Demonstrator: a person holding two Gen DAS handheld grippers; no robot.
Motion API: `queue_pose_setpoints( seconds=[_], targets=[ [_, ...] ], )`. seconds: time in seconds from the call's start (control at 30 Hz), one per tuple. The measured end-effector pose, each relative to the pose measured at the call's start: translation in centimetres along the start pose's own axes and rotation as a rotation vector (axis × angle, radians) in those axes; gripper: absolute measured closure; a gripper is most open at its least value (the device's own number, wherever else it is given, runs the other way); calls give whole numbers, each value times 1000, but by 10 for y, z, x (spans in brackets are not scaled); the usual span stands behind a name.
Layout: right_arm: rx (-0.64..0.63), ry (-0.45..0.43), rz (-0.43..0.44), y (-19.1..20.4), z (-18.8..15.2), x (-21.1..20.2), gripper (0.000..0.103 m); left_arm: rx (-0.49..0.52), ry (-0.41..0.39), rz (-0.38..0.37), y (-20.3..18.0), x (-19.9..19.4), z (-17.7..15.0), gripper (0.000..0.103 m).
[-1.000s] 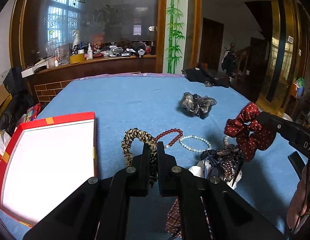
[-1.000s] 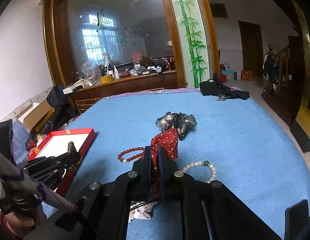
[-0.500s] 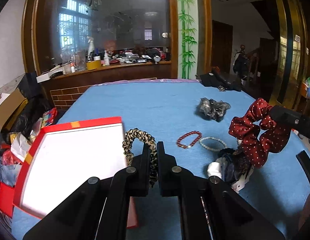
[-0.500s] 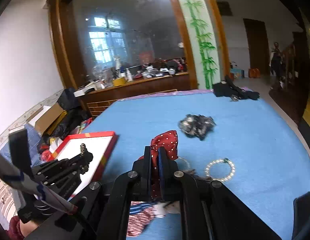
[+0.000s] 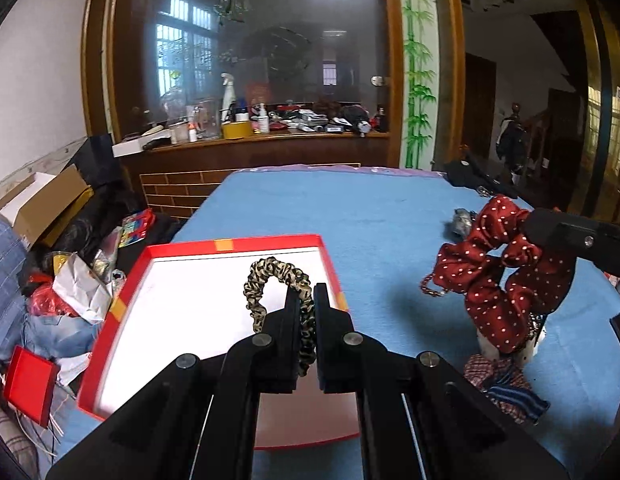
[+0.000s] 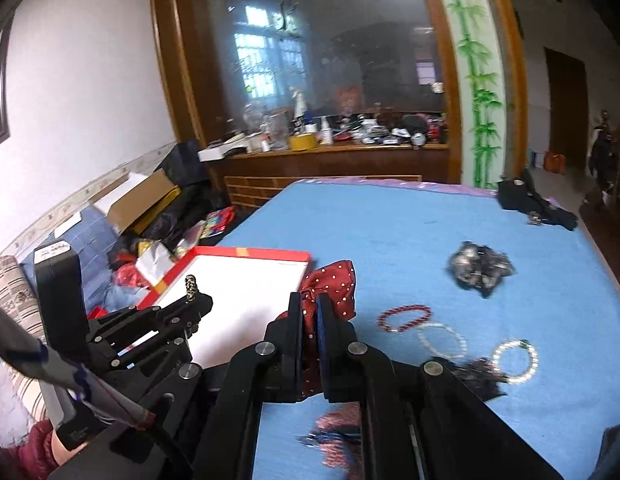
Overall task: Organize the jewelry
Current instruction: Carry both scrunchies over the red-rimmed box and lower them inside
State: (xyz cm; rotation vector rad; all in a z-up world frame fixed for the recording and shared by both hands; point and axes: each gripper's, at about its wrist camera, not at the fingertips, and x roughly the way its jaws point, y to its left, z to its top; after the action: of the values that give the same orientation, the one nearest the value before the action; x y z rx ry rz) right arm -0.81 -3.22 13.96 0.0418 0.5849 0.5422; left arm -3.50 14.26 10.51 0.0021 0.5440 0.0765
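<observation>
My left gripper (image 5: 308,298) is shut on a leopard-print scrunchie (image 5: 270,280) and holds it above the red-rimmed box with a white inside (image 5: 182,304). My right gripper (image 6: 308,304) is shut on a red polka-dot scrunchie (image 6: 333,284), held in the air just right of the box (image 6: 246,280). That scrunchie also shows in the left wrist view (image 5: 497,272). The left gripper shows in the right wrist view (image 6: 196,300), over the box's left part.
On the blue table (image 6: 389,220) lie a grey-black scrunchie (image 6: 479,268), a red bead bracelet (image 6: 403,318), two pearl bracelets (image 6: 441,340), and a pile of dark and plaid hair ties (image 5: 501,380). Clutter and cartons (image 5: 50,208) sit left of the table.
Both grippers moved left with their scrunchies. The leopard scrunchie now hangs over the box; the red one came up beside the box's right edge.
</observation>
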Motion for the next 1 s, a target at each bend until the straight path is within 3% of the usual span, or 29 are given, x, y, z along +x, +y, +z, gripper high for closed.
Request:
queue_pose_setpoints(
  seconds=[0.57,1.0],
  targets=[
    [-21,116,123,57,40,75,95,-96,45,62,104,12,22,97],
    [-3,224,147,78,63,166,95,-184,184,11,160,82,42,97]
  ],
)
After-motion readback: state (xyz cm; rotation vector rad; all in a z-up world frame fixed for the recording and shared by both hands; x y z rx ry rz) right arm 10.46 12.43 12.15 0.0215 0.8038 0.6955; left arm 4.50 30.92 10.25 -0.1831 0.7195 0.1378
